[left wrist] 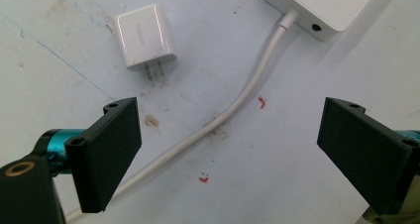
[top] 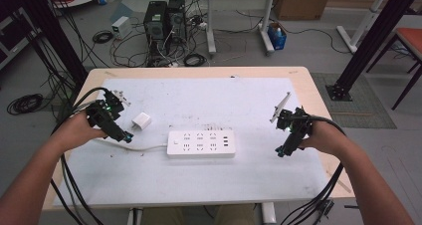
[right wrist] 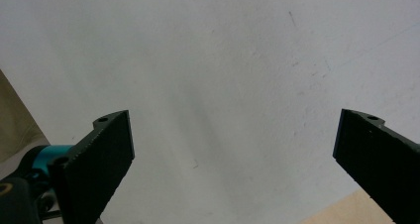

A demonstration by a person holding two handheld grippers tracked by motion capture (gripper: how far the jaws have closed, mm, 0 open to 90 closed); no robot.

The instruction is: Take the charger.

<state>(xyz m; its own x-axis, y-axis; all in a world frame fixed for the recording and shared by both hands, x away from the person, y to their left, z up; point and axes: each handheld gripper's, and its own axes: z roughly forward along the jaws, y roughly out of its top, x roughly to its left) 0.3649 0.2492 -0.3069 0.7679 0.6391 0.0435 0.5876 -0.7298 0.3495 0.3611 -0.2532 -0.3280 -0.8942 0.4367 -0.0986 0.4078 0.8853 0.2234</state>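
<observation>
A white power strip [top: 200, 144] lies flat in the middle of the white mat, and its white cord [top: 139, 147] runs off to the left. A small white plug-in charger [top: 141, 122] lies on its side just left of the strip, prongs showing in the left gripper view [left wrist: 143, 35]. My left gripper [top: 127, 135] hovers over the cord [left wrist: 233, 107] below the charger, jaws wide apart and empty. My right gripper [top: 282, 152] stands open over bare mat [right wrist: 213, 60] to the right of the strip, nothing between its jaws.
The white mat [top: 259, 175] covers most of a wooden table [top: 318, 100]. Black cables trail from both grippers off the near edge. Beyond the far edge stand computer towers [top: 164, 18], loose cables and another desk on the floor.
</observation>
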